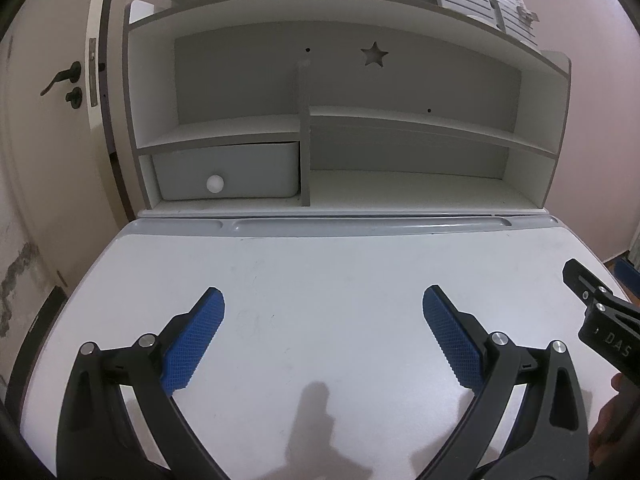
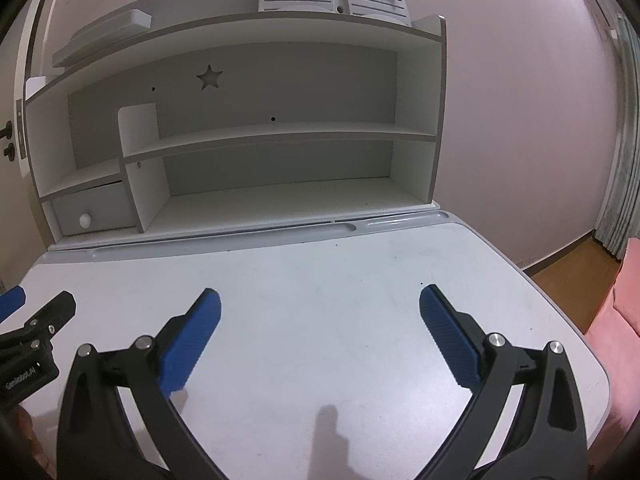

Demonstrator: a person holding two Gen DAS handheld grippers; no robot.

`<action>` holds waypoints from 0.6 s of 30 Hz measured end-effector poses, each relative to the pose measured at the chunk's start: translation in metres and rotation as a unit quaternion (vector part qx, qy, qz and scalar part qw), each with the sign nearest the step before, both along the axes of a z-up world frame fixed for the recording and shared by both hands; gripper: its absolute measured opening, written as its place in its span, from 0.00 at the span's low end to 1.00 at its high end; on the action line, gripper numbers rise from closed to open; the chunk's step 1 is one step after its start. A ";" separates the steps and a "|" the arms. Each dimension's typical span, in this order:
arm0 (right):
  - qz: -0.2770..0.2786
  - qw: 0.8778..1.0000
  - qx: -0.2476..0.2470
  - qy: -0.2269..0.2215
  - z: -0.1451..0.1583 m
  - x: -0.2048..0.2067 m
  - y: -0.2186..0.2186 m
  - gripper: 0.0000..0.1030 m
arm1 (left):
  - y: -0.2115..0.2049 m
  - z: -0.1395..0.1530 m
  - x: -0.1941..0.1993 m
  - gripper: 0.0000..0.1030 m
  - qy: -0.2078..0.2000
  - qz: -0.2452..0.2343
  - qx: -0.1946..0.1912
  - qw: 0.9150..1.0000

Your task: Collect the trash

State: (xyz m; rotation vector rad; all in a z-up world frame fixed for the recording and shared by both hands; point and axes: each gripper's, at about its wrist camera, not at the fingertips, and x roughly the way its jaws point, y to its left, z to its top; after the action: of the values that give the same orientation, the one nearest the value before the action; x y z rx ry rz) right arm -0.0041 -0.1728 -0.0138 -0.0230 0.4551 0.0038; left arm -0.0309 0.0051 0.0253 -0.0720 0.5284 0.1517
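No trash shows in either view. My left gripper hangs open over the white desk top, its blue pads wide apart with nothing between them. My right gripper is open too, above the right half of the same desk top, and holds nothing. In the left wrist view the black body of the right gripper juts in at the right edge. The left gripper's body shows at the left edge of the right wrist view.
A white hutch with shelves and a star cut-out stands at the desk's back. Its lower left bay holds a grey drawer with a round white knob. A door is left; wooden floor and pink fabric lie right.
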 end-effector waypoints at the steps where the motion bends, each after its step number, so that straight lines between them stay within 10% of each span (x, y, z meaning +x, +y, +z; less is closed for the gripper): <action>1: 0.000 1.000 0.000 0.000 0.000 0.000 0.000 0.93 | 0.000 0.000 0.000 0.94 0.000 0.000 0.000 1.000; 18: -0.003 1.000 0.009 0.010 -0.001 0.003 -0.004 0.93 | 0.000 0.000 0.001 0.94 0.003 0.000 0.003 1.000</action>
State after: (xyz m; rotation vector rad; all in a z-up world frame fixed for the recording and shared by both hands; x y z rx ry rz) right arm -0.0013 -0.1768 -0.0144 -0.0040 0.4747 0.0026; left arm -0.0299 0.0047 0.0256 -0.0654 0.5340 0.1529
